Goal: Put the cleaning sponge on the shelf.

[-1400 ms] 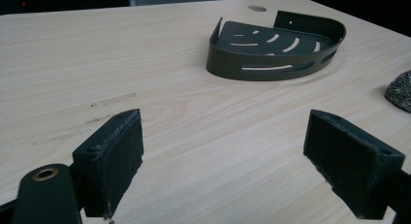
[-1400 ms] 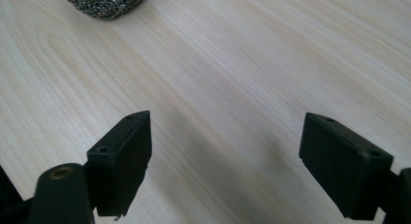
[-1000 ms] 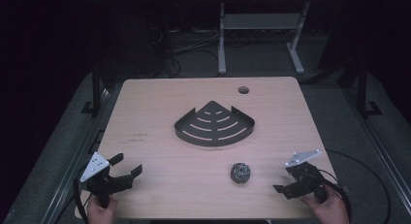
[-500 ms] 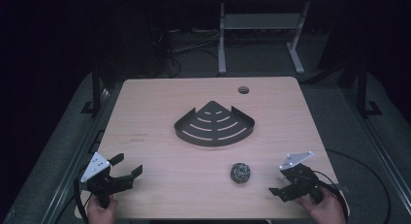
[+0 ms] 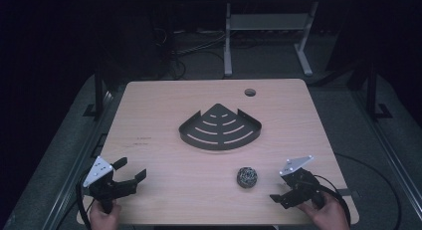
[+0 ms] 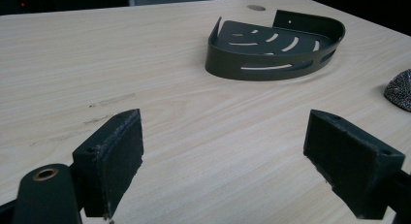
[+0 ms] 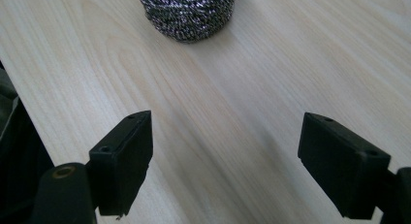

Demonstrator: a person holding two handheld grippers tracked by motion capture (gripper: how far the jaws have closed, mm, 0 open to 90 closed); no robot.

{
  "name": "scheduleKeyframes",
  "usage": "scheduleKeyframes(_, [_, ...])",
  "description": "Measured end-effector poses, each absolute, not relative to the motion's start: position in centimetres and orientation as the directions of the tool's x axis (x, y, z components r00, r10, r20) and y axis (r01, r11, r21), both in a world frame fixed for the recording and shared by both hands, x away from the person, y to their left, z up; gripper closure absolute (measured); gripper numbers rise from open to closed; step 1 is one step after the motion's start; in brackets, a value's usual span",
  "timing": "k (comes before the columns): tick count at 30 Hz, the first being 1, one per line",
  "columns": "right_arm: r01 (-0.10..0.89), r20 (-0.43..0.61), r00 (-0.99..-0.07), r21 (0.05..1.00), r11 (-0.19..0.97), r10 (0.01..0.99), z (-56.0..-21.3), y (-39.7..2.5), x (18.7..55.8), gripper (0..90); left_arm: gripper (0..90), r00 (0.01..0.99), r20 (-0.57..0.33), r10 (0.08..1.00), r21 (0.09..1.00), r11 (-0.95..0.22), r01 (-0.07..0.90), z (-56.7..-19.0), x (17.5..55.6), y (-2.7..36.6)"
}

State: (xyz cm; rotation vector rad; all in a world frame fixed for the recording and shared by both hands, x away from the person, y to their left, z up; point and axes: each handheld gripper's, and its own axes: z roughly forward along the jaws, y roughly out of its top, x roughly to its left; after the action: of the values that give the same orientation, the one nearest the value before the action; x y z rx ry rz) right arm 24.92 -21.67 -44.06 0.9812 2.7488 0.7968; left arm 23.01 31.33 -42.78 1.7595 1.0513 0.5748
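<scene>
The tabletop (image 5: 149, 105) carries a dark corner shelf basket (image 5: 220, 127) in its middle, and it has nothing inside. The steel scrubber ball (image 5: 246, 177) lies on the bare wood near the front edge, well apart from the basket. The right tool (image 5: 287, 188) points at the ball, wide open and holding nothing; the left tool (image 5: 130, 171) is also wide open and holds nothing. I judge the work is hardly begun: grasping and placing are both not yet done.

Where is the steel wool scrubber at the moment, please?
In the high view, the steel wool scrubber lies near the table's front edge, just left of the right gripper, below the corner shelf.
</scene>
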Motion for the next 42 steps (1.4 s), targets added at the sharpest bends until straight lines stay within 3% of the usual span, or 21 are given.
scheduleKeyframes(42, [0.447, 0.034, -0.872, 0.466, 0.764, 0.489, -43.2, -15.7, 27.0, 18.7, 13.7, 0.514, -0.084, 0.854, 0.909, -0.146, 0.391, -42.7, 23.0, 31.4])
